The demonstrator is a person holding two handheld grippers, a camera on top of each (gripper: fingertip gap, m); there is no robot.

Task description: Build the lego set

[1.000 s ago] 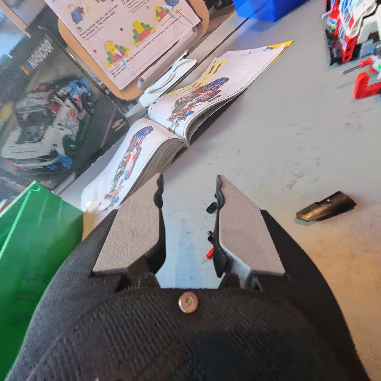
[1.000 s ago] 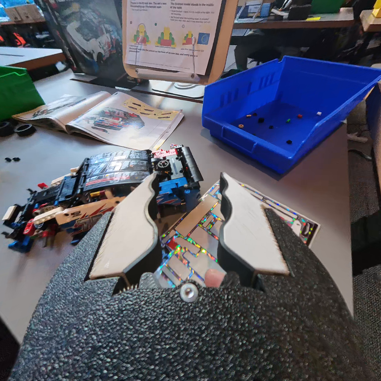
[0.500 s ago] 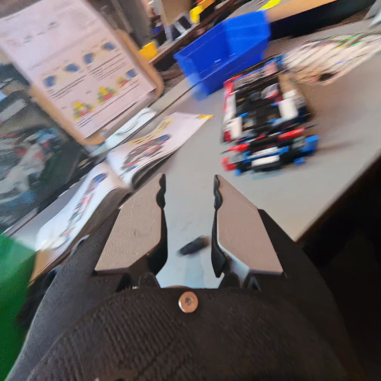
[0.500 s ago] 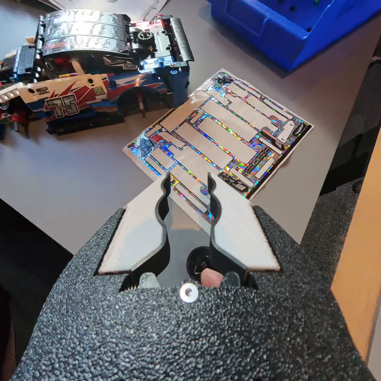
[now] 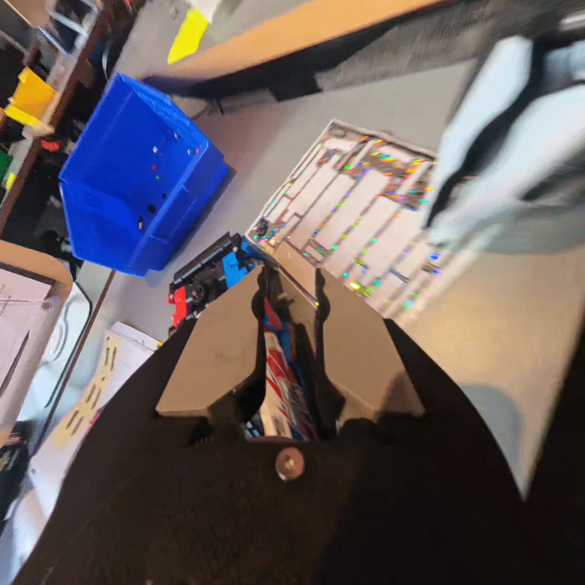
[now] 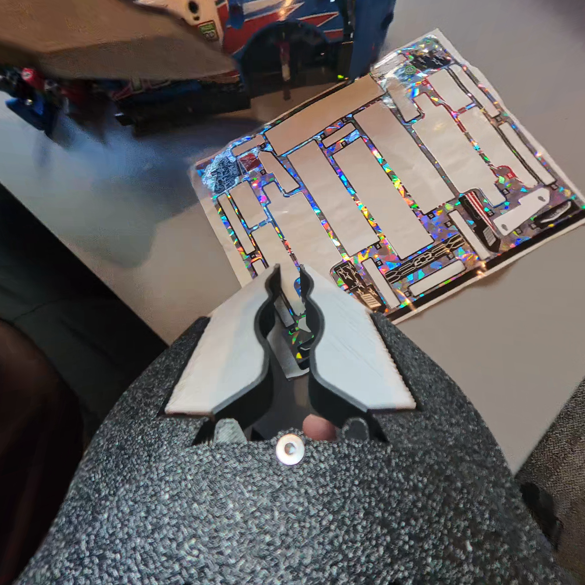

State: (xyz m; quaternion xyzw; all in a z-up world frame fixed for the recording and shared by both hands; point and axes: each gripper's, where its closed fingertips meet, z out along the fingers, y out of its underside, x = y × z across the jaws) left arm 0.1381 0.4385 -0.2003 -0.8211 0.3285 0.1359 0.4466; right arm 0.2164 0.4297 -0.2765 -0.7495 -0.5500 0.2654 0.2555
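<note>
The partly built Lego car (image 5: 202,285), blue, red, white and black, stands on the grey table. My left gripper (image 5: 289,278) hovers over it, jaws open, and the car's side shows through the gap; I cannot tell if it touches. The view is blurred. A holographic sticker sheet (image 6: 395,190) lies beside the car (image 6: 269,38). My right gripper (image 6: 288,269) is low over the sheet's near corner with only a narrow gap between the jaws and nothing clearly held. It shows blurred in the left wrist view (image 5: 506,142). The left gripper's finger (image 6: 110,41) shows blurred over the car.
A blue bin (image 5: 136,183) with several small loose pieces stands behind the car. The open instruction booklet (image 5: 104,364) lies to the left. The table's front edge (image 6: 95,272) runs close to my right gripper. A sheet on a wooden stand (image 5: 25,316) is at far left. Left tips to right tips: about 11 cm.
My left gripper swung from the booklet over to the car and its jaws narrowed a little. My right gripper dropped to the sticker sheet's near corner and its jaws closed to a narrow gap.
</note>
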